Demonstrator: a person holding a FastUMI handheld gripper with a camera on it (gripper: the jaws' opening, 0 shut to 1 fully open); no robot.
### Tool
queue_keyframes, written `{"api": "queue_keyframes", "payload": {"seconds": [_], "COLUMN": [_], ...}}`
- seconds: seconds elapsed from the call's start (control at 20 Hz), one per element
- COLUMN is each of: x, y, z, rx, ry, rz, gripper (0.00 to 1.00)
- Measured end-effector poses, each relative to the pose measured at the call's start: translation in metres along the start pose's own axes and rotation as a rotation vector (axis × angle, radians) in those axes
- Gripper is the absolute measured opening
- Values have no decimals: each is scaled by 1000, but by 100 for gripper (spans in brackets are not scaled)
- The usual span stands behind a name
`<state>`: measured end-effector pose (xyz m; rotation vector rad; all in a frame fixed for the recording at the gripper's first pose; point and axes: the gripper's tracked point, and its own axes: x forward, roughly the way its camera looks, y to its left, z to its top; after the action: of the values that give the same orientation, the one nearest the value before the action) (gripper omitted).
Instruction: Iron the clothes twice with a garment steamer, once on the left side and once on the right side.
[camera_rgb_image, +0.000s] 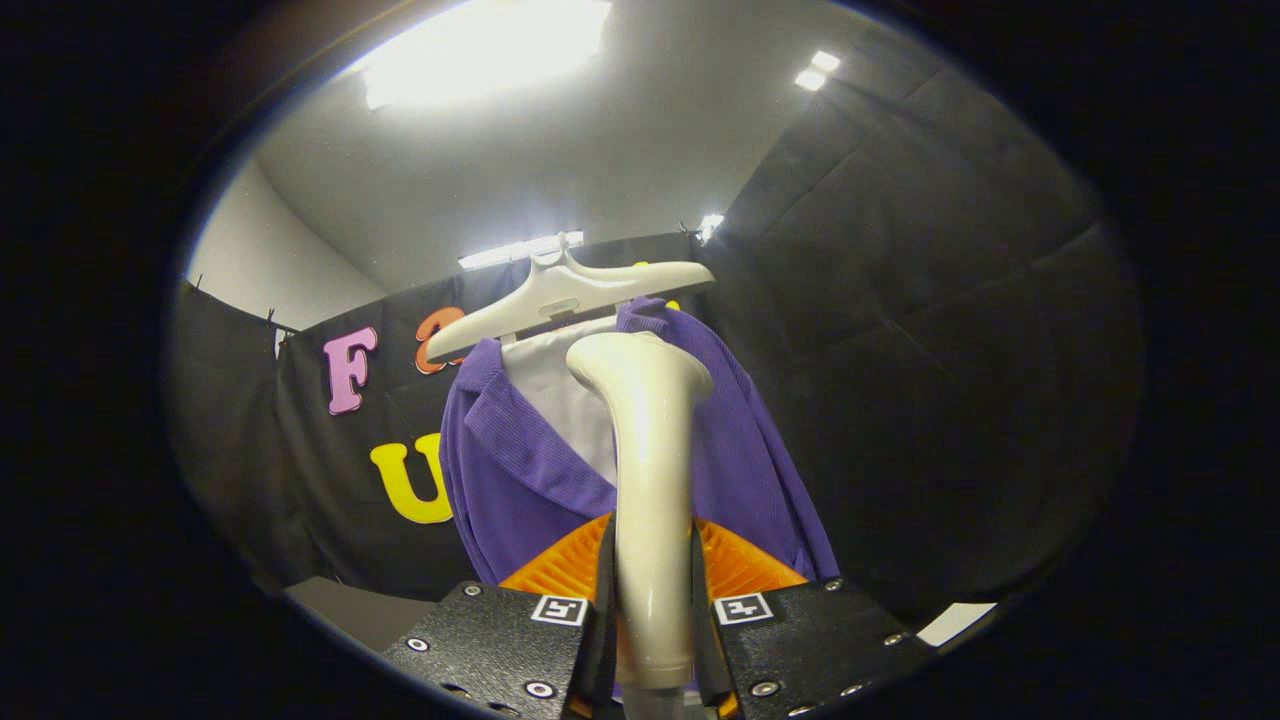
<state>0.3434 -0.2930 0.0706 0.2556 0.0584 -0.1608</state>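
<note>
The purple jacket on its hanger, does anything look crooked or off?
Yes: the hanger tilts, its left end lower, so the purple jacket hangs askew. The gripper is shut on the steamer, which looks fine.

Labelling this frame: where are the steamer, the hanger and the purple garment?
steamer (650, 470): gripper view, its handle, clamped between the tongs.
hanger (560, 295): gripper view, its arm.
purple garment (520, 470): gripper view, front panel.

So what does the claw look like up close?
The claw has two chunky, flat-topped blocks side by side, made of dark speckled material. Each block carries a small square black-and-white marker near its inner corner and several shiny round screws along its edges. Ribbed plates sit behind the blocks.
</note>
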Motion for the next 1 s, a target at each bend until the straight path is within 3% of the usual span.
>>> {"api": "queue_keyframes", "payload": {"seconds": [1.0], "x": [-37], "y": [-41], "z": [-211], "rx": [55], "ry": [408], "rz": [-115], "gripper": [32]}}
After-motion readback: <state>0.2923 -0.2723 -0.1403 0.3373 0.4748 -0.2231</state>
